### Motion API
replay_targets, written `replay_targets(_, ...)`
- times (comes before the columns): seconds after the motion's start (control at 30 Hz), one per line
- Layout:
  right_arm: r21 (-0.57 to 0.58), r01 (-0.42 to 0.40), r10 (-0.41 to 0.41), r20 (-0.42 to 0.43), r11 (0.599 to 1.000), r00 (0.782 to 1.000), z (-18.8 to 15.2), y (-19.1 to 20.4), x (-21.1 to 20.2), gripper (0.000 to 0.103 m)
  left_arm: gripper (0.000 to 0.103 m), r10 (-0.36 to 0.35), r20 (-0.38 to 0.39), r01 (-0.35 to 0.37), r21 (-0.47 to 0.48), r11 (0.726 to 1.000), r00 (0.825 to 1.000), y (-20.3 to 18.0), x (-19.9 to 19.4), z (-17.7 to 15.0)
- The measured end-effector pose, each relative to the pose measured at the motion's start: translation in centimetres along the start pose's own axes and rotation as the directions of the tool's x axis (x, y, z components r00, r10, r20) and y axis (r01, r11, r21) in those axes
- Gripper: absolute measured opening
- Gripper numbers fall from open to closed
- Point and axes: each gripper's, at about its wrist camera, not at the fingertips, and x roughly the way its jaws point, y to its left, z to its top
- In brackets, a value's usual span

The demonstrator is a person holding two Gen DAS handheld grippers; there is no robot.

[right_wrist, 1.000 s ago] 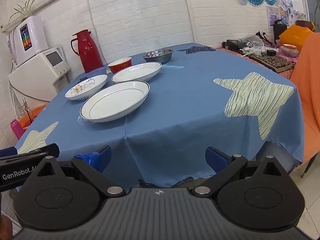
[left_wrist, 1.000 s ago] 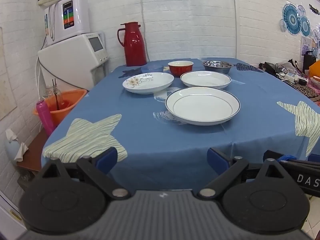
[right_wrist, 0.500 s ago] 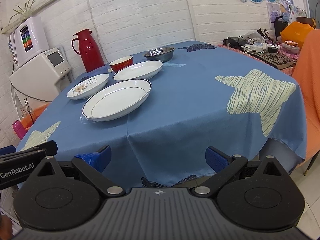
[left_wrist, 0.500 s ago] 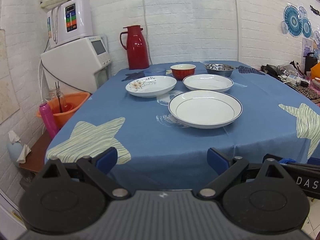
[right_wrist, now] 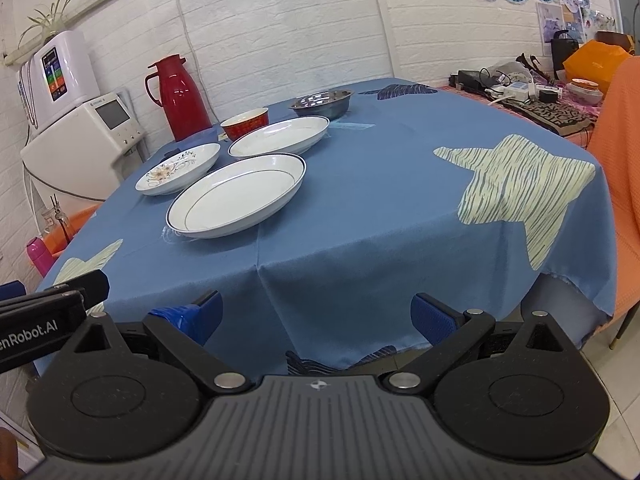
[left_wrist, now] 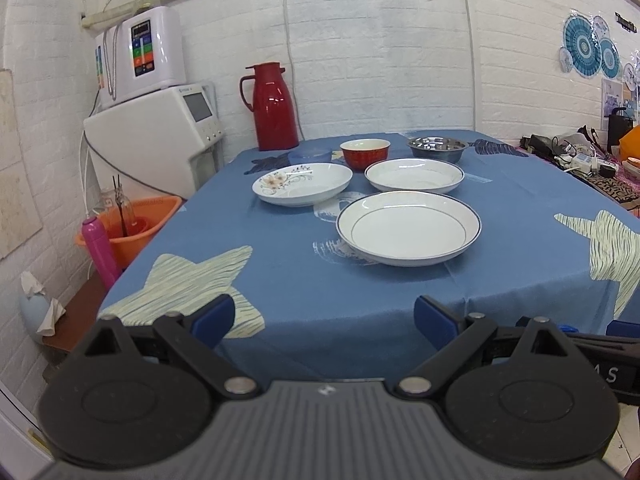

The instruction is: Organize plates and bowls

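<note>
On the blue tablecloth [left_wrist: 280,256] lie a large white plate with a dark rim [left_wrist: 409,227] [right_wrist: 237,194], a second white plate [left_wrist: 414,175] [right_wrist: 279,136] behind it, and a floral plate [left_wrist: 302,183] [right_wrist: 179,168] to the left. Further back stand a red bowl [left_wrist: 365,153] [right_wrist: 244,123] and a steel bowl [left_wrist: 437,149] [right_wrist: 322,104]. My left gripper [left_wrist: 324,320] is open and empty, held before the table's near edge. My right gripper [right_wrist: 316,316] is open and empty too, low at the table's near corner.
A red thermos [left_wrist: 274,112] stands at the table's far end, with a small blue lid [left_wrist: 310,156] near it. White appliances [left_wrist: 156,136] and an orange basin [left_wrist: 136,224] are to the left. A cluttered side table [right_wrist: 532,96] and an orange chair [right_wrist: 624,168] are on the right.
Both grippers have drawn back and dropped slightly, so the table sits higher and a little farther in each view. The dishes have not moved.
</note>
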Motion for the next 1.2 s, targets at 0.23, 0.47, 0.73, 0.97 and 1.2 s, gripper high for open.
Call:
replay_targets(0.23,-0.002,0.002,-0.002,-0.003,1.0,1.0,-0.1,0.1,0.0,0.088,0.095,0.0,-0.002,0.0,-0.002,1.0,1.0,0.0,0.0,0.0)
replay_targets(0.47,-0.001,0.005,-0.005,-0.012,1.0,1.0,-0.4,0.1,0.4,0.088,0.095,0.0,-0.026,0.0,-0.005,1.0,1.0,0.1,0.9,-0.3)
replay_targets(0.73,-0.012,0.01,-0.01,-0.045,1.0,0.999,-1.0,0.4,1.5,0.088,0.095,-0.003,-0.086,0.002,-0.008,1.0,0.996,0.3,3.2,-0.9)
replay_targets(0.97,-0.02,0.011,-0.012,-0.063,1.0,0.998,-1.2,0.6,1.8,0.088,0.095,-0.009,-0.138,0.008,-0.01,1.0,0.99,0.3,5.0,-1.0)
replay_targets(1.2,-0.036,0.021,-0.022,-0.044,0.999,0.999,0.0,0.5,1.7,0.088,0.095,-0.006,-0.134,0.008,0.017,1.0,0.991,-0.3,6.3,1.1)
